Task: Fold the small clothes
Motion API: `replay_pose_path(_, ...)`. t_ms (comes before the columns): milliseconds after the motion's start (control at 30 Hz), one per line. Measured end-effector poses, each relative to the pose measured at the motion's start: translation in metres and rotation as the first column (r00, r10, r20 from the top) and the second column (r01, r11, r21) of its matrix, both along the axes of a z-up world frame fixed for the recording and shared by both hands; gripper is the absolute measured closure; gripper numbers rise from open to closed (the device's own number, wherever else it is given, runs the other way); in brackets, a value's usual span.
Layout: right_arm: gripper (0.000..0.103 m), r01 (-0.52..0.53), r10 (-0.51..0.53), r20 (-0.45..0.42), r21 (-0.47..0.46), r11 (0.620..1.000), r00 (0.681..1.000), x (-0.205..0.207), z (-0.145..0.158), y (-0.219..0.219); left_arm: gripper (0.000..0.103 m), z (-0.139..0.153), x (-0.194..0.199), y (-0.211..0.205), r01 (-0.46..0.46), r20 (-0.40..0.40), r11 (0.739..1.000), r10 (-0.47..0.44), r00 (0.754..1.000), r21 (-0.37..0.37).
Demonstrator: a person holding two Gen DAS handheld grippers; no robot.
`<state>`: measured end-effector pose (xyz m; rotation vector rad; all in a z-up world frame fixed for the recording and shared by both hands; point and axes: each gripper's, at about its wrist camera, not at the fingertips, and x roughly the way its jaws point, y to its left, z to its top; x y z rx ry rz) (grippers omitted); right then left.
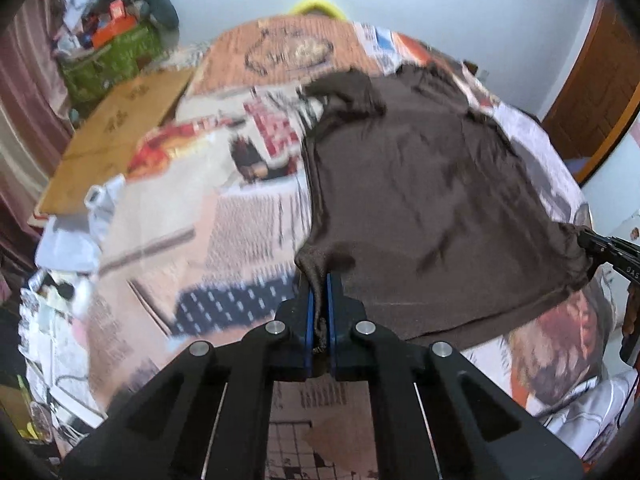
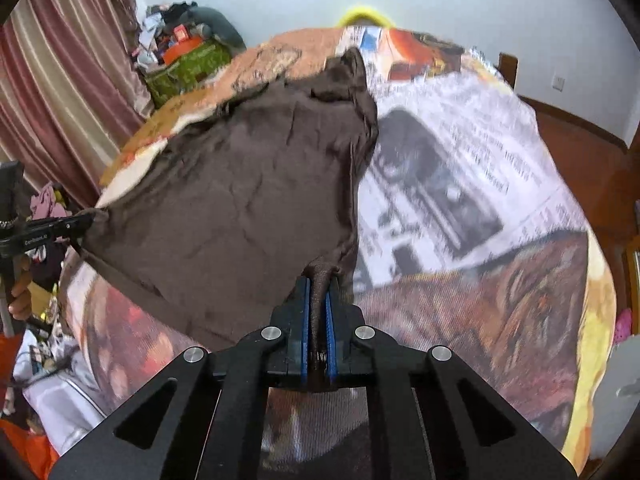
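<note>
A dark brown garment [image 1: 424, 208] lies spread over a table covered in newspaper, its near edge lifted. My left gripper [image 1: 319, 280] is shut on the garment's near left corner, with fabric bunched between the blue pads. My right gripper [image 2: 319, 284] is shut on the near right corner of the same brown garment [image 2: 240, 200]. Each gripper shows in the other's view: the right one [image 1: 588, 242] at the far right edge, the left one [image 2: 86, 220] at the far left edge. The far end of the garment is rumpled near the table's back.
The table [image 2: 460, 184] is covered in newspaper sheets. A cardboard box [image 1: 116, 132] and a green crate of clutter [image 1: 112, 52] stand at the left by pink curtains. A yellow object [image 1: 318, 4] sits behind the table. A wooden door [image 1: 592, 88] is at right.
</note>
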<state>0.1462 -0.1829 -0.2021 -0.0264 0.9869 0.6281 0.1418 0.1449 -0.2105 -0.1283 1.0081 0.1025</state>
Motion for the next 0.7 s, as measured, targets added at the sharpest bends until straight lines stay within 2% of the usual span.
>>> replay_pose_path(333, 0.097, 0.016, -0.026, 0.111, 0.082, 0.996, 0.994, 0.028, 0.041, 0.010, 0.098, 0.049, 0.042, 0.003, -0.011, 0.136, 0.998, 0.003, 0.991, 0.059)
replay_pose_path(433, 0.097, 0.019, -0.033, 0.137, 0.098, 0.995, 0.990, 0.042, 0.051, 0.014, 0.098, 0.059, 0.058, 0.001, -0.010, 0.168, 0.997, -0.004, 0.986, 0.080)
replay_pose_path(700, 0.097, 0.023, -0.047, 0.198, 0.124, 0.992, 0.979, 0.085, 0.070, 0.025, 0.098, 0.073, 0.108, 0.009, -0.021, 0.223, 0.997, 0.003, 0.975, 0.078)
